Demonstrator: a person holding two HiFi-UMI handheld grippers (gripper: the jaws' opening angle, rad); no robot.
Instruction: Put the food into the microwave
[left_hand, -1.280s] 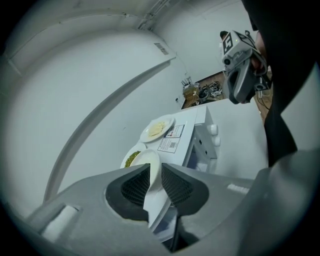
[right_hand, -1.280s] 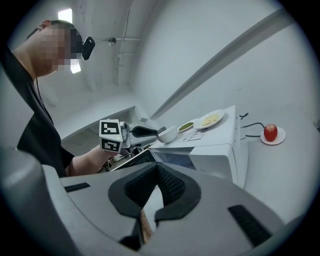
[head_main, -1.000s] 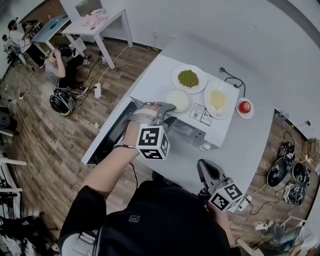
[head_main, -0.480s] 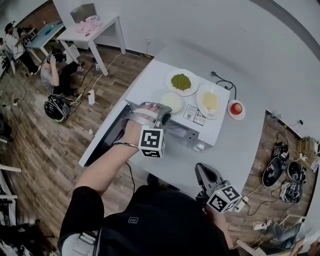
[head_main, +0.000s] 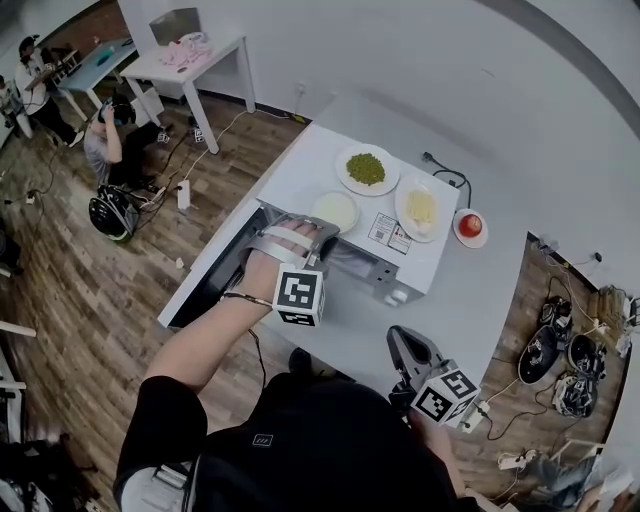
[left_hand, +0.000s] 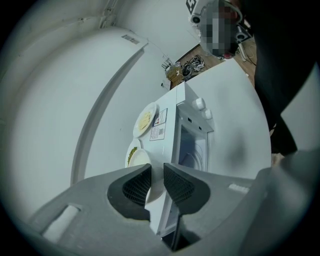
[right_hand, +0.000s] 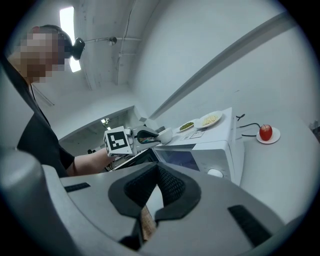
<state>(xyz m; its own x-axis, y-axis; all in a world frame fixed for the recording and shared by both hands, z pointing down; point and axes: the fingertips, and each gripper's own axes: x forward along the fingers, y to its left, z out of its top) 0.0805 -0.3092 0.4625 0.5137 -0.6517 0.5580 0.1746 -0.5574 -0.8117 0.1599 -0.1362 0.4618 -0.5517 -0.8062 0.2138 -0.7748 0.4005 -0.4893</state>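
A white microwave (head_main: 392, 272) stands on a white table (head_main: 480, 300) with its dark door (head_main: 215, 275) swung open to the left. On its top sit a white bowl (head_main: 335, 210), a plate of green peas (head_main: 366, 169) and a plate of yellow food (head_main: 421, 208). My left gripper (head_main: 325, 232) is at the bowl's near rim. In the left gripper view the bowl (left_hand: 141, 161) has its rim between the closing jaws of the left gripper (left_hand: 156, 175). My right gripper (head_main: 398, 338) hangs shut and empty in front of the microwave (right_hand: 200, 155).
A red apple on a saucer (head_main: 470, 226) sits on the table right of the microwave, with a black power cable (head_main: 445, 165) behind it. Pans and cables (head_main: 560, 350) lie on the wood floor at right. People and tables are far back left.
The left gripper has stayed at the bowl's rim, its wrist rolled a little and its jaws drawn closer together. The right gripper has not moved.
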